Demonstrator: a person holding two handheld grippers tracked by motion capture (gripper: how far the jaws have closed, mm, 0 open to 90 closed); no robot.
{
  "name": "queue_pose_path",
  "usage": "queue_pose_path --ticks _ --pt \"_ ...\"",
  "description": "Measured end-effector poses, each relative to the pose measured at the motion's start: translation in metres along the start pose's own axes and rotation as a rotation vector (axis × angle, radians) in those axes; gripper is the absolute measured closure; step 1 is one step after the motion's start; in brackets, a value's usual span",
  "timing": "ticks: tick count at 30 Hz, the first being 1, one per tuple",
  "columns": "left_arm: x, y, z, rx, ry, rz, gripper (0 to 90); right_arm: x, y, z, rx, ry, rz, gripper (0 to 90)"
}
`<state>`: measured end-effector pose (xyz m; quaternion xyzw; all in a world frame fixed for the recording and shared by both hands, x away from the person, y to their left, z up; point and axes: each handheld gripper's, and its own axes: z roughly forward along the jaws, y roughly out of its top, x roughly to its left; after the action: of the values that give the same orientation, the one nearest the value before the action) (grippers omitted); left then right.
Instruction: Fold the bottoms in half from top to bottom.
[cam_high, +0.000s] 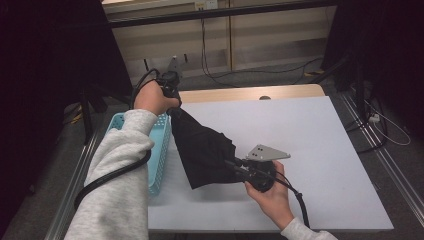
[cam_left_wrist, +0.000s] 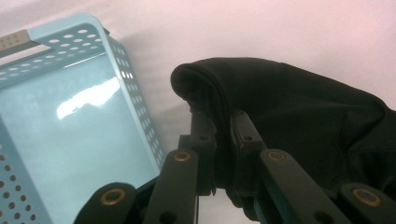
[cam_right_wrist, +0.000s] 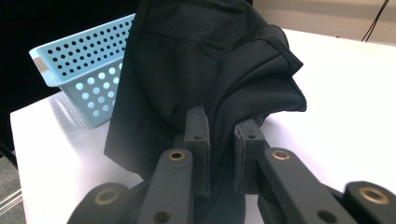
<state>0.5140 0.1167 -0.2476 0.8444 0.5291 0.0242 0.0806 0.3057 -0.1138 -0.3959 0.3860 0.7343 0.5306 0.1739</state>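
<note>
A black cloth (cam_high: 202, 147) hangs stretched between my two grippers above the white table (cam_high: 320, 140). My left gripper (cam_high: 172, 102) is raised beside the far end of the blue basket (cam_high: 161, 150) and is shut on the cloth's upper edge (cam_left_wrist: 205, 93). Lower down and nearer the front, my right gripper (cam_high: 231, 162) is shut on the other end of the cloth (cam_right_wrist: 219, 93), pointing left. In the left gripper view the basket's bare inside (cam_left_wrist: 60, 140) lies below the jaws. In the right gripper view the basket (cam_right_wrist: 88, 70) stands behind the cloth.
The blue perforated basket sits along the table's left edge. A wooden strip (cam_high: 250, 92) runs along the far edge of the white tabletop. Cables (cam_high: 220, 75) lie on the floor beyond, and dark stands flank both sides.
</note>
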Motion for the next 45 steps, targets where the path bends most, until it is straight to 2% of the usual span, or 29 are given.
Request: queue_pose_path --ticks 15,30,39,45 --pt "0.003 0.0 -0.013 -0.018 0.009 -0.003 82.2 0.006 0.006 0.005 -0.019 0.006 -0.007 79.3" --pt "0.014 0.0 -0.026 -0.026 0.015 -0.006 82.2 0.014 0.014 0.011 -0.05 0.005 -0.035 79.3" --pt "0.019 0.0 -0.039 -0.017 0.019 -0.003 82.2 0.022 0.018 0.015 -0.064 0.017 -0.045 79.4" --pt "0.024 -0.001 -0.045 -0.004 0.023 -0.016 82.2 0.026 0.022 0.018 -0.075 0.032 -0.044 79.4"
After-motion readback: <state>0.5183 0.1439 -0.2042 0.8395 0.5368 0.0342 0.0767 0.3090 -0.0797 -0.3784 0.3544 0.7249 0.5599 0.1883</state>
